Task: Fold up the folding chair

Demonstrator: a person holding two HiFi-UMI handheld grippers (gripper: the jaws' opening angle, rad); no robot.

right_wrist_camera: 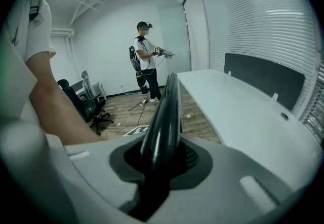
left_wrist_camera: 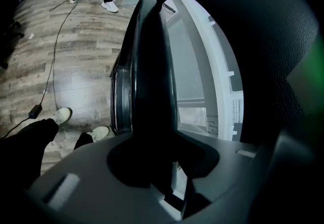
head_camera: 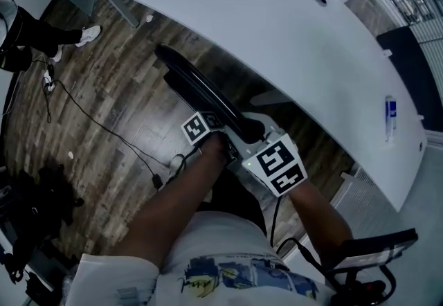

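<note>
Fold apparently done: black glossy folding chair (head_camera: pixel 197 83) reads flat, edge-on over wood-plank floor (head_camera: pixel 111 104) beside white curved desk's (head_camera: pixel 277 28) near edge, left gripper (left_wrist_camera: pixel 152 167) and right gripper (right_wrist_camera: pixel 154 167) both pinching its rim; only setting it down seems left.

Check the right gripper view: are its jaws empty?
No, the right gripper is closed on the edge of the black folding chair, which rises from between its jaws.
</note>
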